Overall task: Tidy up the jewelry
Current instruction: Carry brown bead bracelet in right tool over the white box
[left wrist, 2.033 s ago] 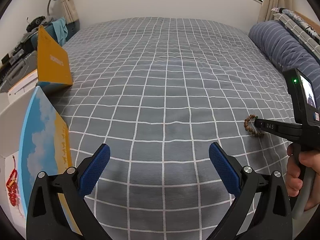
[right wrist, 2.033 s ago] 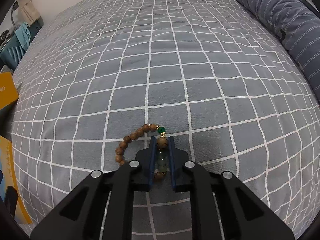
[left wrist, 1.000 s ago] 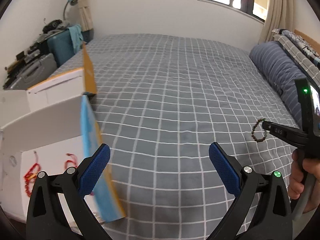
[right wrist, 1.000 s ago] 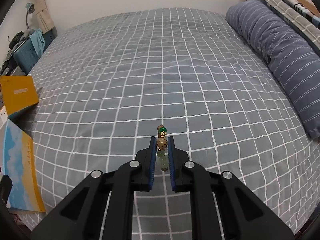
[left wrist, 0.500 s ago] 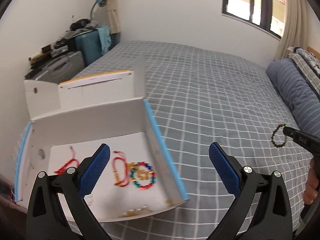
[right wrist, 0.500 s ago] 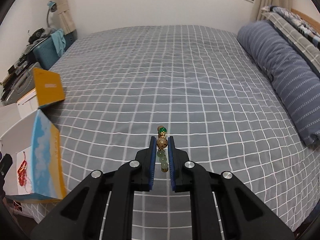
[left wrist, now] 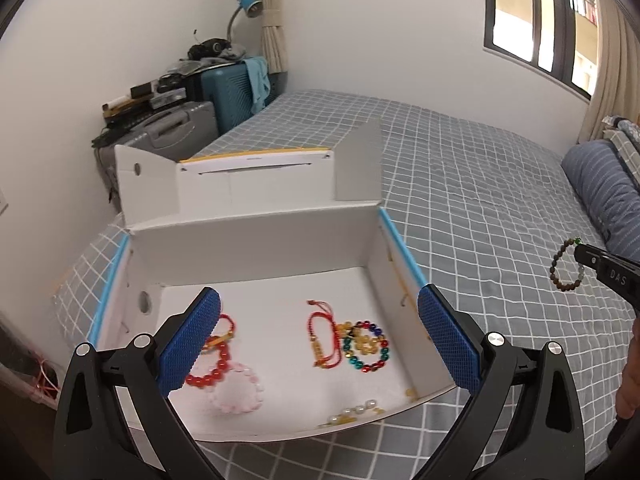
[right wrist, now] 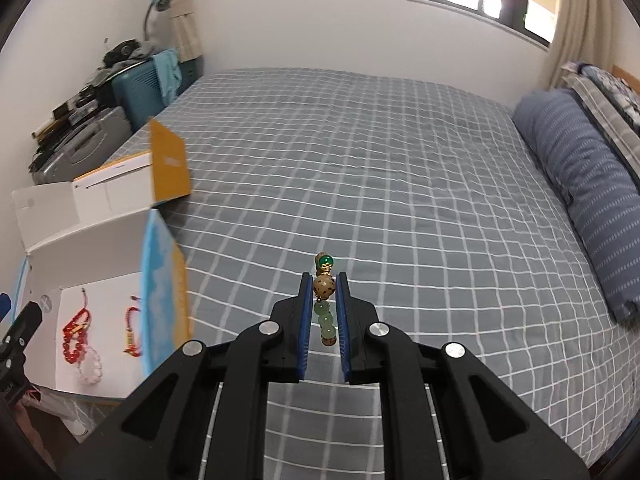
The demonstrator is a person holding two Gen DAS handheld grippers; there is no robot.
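Note:
My right gripper (right wrist: 323, 286) is shut on a brown and green bead bracelet (right wrist: 325, 286) and holds it in the air above the bed; it also shows in the left wrist view (left wrist: 565, 266), hanging at the right. My left gripper (left wrist: 318, 334) is open and empty above an open white box (left wrist: 256, 240) with a blue rim. In the box lie a red bead bracelet (left wrist: 208, 374), a pink one (left wrist: 236, 394), a red cord bracelet (left wrist: 320, 334) and a multicoloured one (left wrist: 366, 346). The box is at the left in the right wrist view (right wrist: 88, 240).
The bed (right wrist: 380, 184) has a grey checked cover. A blue striped pillow (right wrist: 588, 196) lies along its right side. Suitcases (left wrist: 180, 128) with clutter and a blue lamp (left wrist: 248, 6) stand by the left wall. A window (left wrist: 536, 20) is at the back right.
Both grippers have risen and swung left. The box has come into full view under my left gripper. My right gripper has lifted the bracelet off the bed and still holds it.

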